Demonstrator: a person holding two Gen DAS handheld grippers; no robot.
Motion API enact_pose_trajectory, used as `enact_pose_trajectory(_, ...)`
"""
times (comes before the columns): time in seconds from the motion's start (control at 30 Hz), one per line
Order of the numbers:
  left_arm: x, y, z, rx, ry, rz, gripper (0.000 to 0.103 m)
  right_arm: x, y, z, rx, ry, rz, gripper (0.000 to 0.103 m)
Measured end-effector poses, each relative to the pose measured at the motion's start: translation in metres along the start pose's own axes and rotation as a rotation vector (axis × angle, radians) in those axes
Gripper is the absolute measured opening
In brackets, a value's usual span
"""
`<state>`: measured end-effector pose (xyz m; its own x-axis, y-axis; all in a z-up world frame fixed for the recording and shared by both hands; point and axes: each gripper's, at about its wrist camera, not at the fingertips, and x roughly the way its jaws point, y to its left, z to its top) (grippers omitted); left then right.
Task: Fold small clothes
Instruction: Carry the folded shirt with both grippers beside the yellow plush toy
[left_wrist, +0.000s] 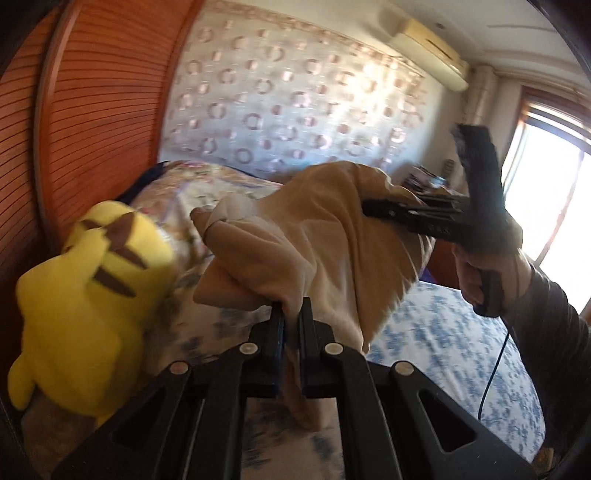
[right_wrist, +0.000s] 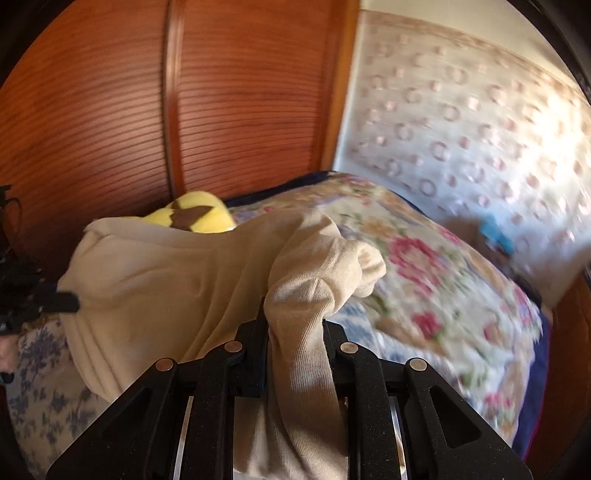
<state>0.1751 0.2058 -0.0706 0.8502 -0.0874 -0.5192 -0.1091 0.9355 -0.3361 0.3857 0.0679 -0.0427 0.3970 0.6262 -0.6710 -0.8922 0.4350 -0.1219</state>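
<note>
A small cream-beige garment (left_wrist: 314, 236) hangs in the air above the bed, stretched between both grippers. My left gripper (left_wrist: 291, 314) is shut on its lower edge, with cloth pinched between the two black fingers. In the left wrist view my right gripper (left_wrist: 369, 208) comes in from the right, held by a hand, and is shut on the garment's far side. From the right wrist view the garment (right_wrist: 177, 280) spreads leftward, and a thick bunch of it passes between my right gripper's (right_wrist: 295, 317) fingers. My left gripper (right_wrist: 70, 301) grips its far left edge.
Below lies a bed with a blue-flowered sheet (left_wrist: 454, 343) and a floral quilt (right_wrist: 424, 266). A yellow plush toy (left_wrist: 88, 291) sits at the left by the wooden slatted wardrobe (left_wrist: 103, 110). A patterned wall (left_wrist: 288, 103), an air conditioner (left_wrist: 428, 51) and a bright window (left_wrist: 546, 192) stand behind.
</note>
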Motion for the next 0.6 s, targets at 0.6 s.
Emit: enact_pose_trajectory(0.6,0.004,0.034,-0.036,-0.039,0.065,0.133,0.002,0.109,0.021,0.058,0.012,0.049,-0.018,0.052)
